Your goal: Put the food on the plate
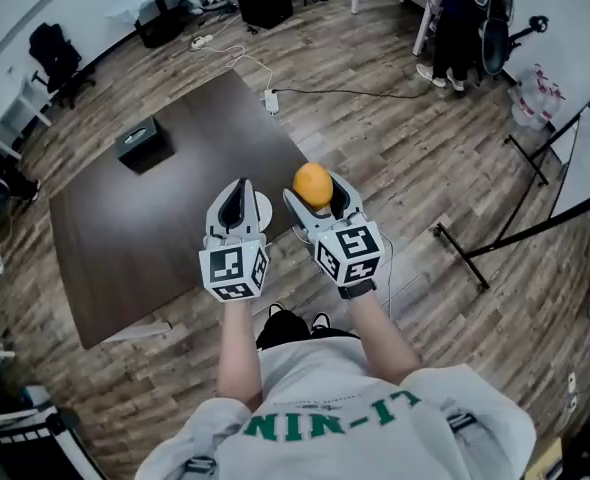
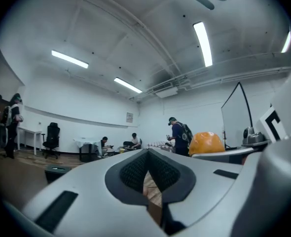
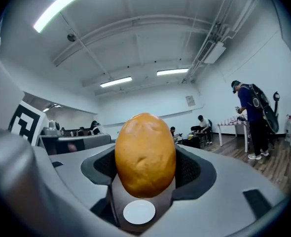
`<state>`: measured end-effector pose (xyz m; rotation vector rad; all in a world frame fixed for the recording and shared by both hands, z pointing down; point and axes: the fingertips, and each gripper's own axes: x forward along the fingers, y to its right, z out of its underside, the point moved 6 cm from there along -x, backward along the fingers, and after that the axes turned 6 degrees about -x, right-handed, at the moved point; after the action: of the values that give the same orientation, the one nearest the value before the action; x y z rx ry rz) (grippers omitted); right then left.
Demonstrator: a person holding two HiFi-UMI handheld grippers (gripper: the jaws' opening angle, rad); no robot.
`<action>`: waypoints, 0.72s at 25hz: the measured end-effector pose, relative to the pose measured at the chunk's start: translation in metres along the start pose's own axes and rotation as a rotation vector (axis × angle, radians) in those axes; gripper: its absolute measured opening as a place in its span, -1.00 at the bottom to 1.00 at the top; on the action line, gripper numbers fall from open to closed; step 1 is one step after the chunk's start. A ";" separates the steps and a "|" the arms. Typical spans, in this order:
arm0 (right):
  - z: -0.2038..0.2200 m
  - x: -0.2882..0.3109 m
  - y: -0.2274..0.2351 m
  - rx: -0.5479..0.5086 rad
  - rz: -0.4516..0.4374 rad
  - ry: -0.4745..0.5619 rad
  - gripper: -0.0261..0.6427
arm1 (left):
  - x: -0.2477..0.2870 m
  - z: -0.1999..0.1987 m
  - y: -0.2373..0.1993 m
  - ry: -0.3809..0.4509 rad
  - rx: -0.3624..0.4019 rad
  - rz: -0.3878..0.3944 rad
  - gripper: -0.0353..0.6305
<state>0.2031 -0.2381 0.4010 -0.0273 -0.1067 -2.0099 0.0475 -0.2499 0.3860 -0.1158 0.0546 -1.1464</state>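
In the head view both grippers are held above the near right corner of a dark brown table (image 1: 145, 228). My right gripper (image 1: 315, 185) is shut on an orange-yellow, egg-shaped piece of food (image 1: 313, 184), which fills the middle of the right gripper view (image 3: 145, 154), pressed between the pads. Far below it in that view lies a small white plate (image 3: 139, 212). In the head view the plate (image 1: 264, 208) lies on the table, mostly hidden under my left gripper (image 1: 239, 184). That gripper is shut with nothing in it (image 2: 148, 157). The held food (image 2: 205, 143) shows to its right.
A black box (image 1: 141, 144) sits on the table's far left part. On the wooden floor lie a power strip (image 1: 271, 99) with cables and a black stand's legs (image 1: 465, 253) to the right. People and furniture are at the room's far end.
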 end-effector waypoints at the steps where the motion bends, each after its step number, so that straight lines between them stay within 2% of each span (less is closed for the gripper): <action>1: 0.002 0.013 -0.006 -0.008 -0.040 -0.018 0.04 | -0.004 0.000 -0.012 0.000 -0.005 -0.047 -0.86; 8: 0.011 0.087 -0.051 -0.054 -0.224 -0.093 0.04 | -0.014 0.002 -0.083 -0.008 -0.025 -0.225 -0.86; 15: 0.023 0.160 -0.083 -0.095 -0.296 -0.155 0.04 | 0.005 0.005 -0.152 -0.007 -0.058 -0.280 -0.86; 18: 0.032 0.185 -0.087 -0.104 -0.310 -0.185 0.04 | 0.015 0.007 -0.173 -0.009 -0.044 -0.296 -0.86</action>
<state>0.0442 -0.3651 0.4398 -0.2790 -0.1307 -2.3185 -0.1022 -0.3337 0.4135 -0.1723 0.0554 -1.4405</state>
